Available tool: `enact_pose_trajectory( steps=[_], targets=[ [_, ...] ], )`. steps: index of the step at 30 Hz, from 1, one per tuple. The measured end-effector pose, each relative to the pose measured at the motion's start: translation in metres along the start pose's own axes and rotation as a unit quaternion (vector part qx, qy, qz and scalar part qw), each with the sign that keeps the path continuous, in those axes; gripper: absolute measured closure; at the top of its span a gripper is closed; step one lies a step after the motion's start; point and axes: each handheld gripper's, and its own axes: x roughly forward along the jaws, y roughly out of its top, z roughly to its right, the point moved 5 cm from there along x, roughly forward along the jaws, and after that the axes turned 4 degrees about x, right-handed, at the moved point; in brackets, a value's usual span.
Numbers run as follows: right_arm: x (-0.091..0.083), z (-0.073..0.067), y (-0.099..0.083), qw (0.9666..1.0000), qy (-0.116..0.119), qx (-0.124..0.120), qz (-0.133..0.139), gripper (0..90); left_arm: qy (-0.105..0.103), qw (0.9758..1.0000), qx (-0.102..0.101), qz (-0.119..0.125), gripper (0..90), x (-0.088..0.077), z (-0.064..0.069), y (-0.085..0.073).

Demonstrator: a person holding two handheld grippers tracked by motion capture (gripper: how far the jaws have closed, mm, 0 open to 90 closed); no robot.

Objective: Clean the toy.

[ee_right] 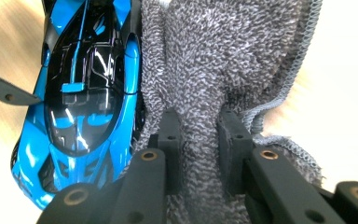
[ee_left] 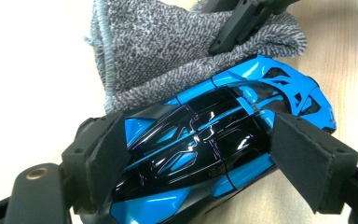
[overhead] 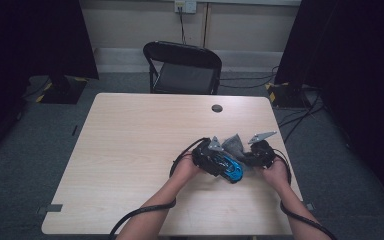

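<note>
A glossy blue and black toy car [ee_left: 205, 140] [ee_right: 84, 93] [overhead: 228, 166] is clamped across its body between the pads of my left gripper [ee_left: 200, 161] [overhead: 212, 159], just above the table. A grey woven cloth [ee_right: 219, 70] [ee_left: 168, 51] [overhead: 234, 144] lies bunched against the car's side. My right gripper [ee_right: 199, 149] [overhead: 256, 155] is shut on a fold of that cloth, and its black jaws press the cloth onto the car in the left gripper view.
The light wooden table [overhead: 140, 145] has a round dark cable hole [overhead: 217, 108] near its far edge. A black folding chair [overhead: 184, 67] stands behind the table. Cables trail from both grippers toward the near edge.
</note>
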Motion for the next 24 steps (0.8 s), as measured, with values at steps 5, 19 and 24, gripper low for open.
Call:
enact_pose_trajectory(
  steps=[5, 19, 24],
  targets=[
    [-0.005, 0.001, -0.005, 1.0000, -0.001, 0.000, 0.001, 74.0, -0.002, 1.0000, 0.001, 0.002, 19.4, 0.000, 0.000, 0.000],
    [-0.014, 0.001, -0.016, 1.0000, -0.003, 0.003, -0.001, 73.9, -0.001, 1.0000, 0.004, 0.003, 19.6, 0.000, 0.000, -0.001],
    [-0.017, 0.000, -0.020, 1.0000, -0.005, 0.005, -0.001, 73.8, 0.000, 1.0000, 0.005, 0.003, 19.6, -0.001, -0.001, -0.001]
  ],
)
